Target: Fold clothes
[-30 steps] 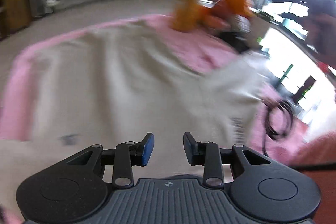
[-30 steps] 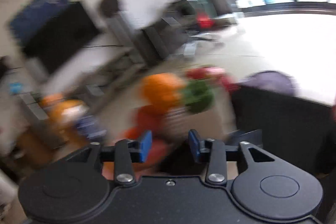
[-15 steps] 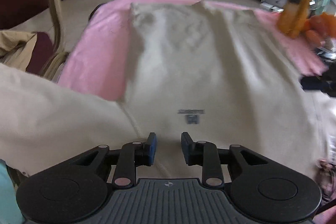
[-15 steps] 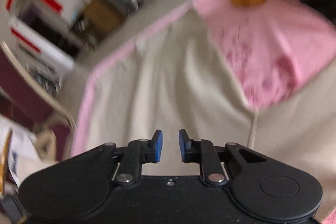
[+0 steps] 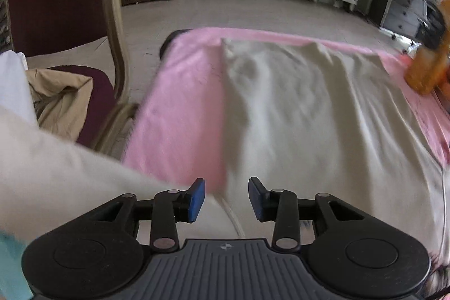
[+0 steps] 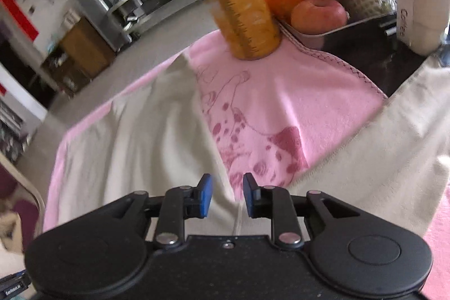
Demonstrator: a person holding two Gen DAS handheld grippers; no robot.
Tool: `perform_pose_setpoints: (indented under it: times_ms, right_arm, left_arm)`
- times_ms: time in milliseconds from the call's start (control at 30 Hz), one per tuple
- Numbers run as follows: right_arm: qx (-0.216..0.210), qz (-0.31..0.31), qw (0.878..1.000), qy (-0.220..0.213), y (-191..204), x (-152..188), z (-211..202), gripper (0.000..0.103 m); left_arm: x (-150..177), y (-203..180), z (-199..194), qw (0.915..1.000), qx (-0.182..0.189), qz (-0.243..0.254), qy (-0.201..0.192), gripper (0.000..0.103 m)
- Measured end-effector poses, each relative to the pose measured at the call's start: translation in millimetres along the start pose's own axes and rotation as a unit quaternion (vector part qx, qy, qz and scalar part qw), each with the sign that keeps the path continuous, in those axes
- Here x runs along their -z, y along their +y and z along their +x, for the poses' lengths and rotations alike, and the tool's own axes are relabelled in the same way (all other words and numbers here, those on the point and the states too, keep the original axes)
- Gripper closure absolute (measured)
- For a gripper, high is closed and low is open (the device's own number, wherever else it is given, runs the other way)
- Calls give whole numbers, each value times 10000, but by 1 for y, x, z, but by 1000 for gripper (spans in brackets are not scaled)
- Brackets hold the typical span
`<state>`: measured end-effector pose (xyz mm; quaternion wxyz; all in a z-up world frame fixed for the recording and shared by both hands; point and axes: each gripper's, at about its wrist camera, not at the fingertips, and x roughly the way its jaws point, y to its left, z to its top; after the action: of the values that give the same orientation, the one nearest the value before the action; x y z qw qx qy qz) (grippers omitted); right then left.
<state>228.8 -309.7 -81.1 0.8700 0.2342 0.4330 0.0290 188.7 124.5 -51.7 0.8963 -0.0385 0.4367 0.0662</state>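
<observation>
A cream long-sleeved garment (image 5: 309, 117) lies spread flat on a pink cloth (image 5: 182, 108). My left gripper (image 5: 226, 197) hovers over its left side, where the left sleeve (image 5: 70, 173) runs off to the left. Its jaws are opening and the pads press on nothing. In the right wrist view the same garment (image 6: 140, 145) lies beside the pink cloth's printed part (image 6: 267, 108). My right gripper (image 6: 227, 194) hangs over the seam where the right sleeve (image 6: 379, 159) branches off. Its jaws are opening too, with only a narrow gap and no fabric pinched.
An orange stuffed toy (image 6: 244, 4) stands on the cloth's far corner beside a metal tray (image 6: 351, 26) of fruit and a white cup (image 6: 419, 4). A chair (image 5: 112, 33) with beige fabric (image 5: 62, 97) on its seat is at the left.
Both views swung down from the room onto the garment. The left gripper slid left to the sleeve junction and its jaws widened. The right gripper came lower over the right sleeve seam.
</observation>
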Motion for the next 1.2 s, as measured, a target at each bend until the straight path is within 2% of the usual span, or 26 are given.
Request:
perform_pose_setpoints:
  times_ms: [100, 200, 267, 433, 600, 633, 700, 767, 900, 1033, 1100, 1133, 1167, 1200]
  right_arm:
    - [-16, 123, 9999, 17, -10, -9, 15, 79]
    - [-24, 206, 9998, 48, -10, -15, 31, 79]
    - [-61, 297, 9995, 53, -11, -16, 36, 79]
    - [-19, 348, 9992, 185, -12, -15, 48, 79]
    - [82, 224, 9995, 219, -13, -17, 51, 79]
    - [112, 182, 9996, 210, -14, -17, 51, 79]
    - [152, 134, 9995, 233, -16, -18, 52, 79]
    - [147, 85, 9994, 304, -16, -17, 55, 79]
    - [-9, -157, 9991, 395, -10, -15, 58, 80]
    - [-154, -415, 9978, 489, -1, -11, 63, 80]
    - [-79, -613, 9972, 418, 4, -7, 63, 80]
    - [23, -757, 9964, 375, 8, -5, 63, 86]
    - [148, -892, 9953, 340, 11, -3, 63, 98]
    - [254, -998, 9943, 270, 14, -2, 62, 98]
  left_arm:
    - [-16, 18, 26, 9992, 209, -289, 166, 72]
    - [-21, 26, 47, 9964, 547, -530, 370, 73]
    - [-22, 25, 57, 9949, 617, -620, 501, 72]
    - [-21, 22, 71, 9935, 538, -756, 662, 74]
    - [-22, 16, 76, 9961, 390, -559, 563, 74]
    - [-22, 15, 77, 9964, 396, -531, 528, 76]
    - [-23, 13, 77, 9970, 448, -455, 448, 87]
    - [-23, 11, 77, 9968, 531, -430, 410, 91]
    - [-24, 8, 77, 9959, 703, -417, 391, 92]
    - [-25, 6, 80, 9959, 678, -439, 399, 92]
    - [-25, 2, 80, 9973, 538, -355, 340, 98]
    - [-24, 0, 80, 9981, 453, -304, 300, 98]
    - [-23, -3, 79, 9986, 366, -267, 255, 99]
    - [-22, -6, 77, 9992, 234, -232, 209, 100]
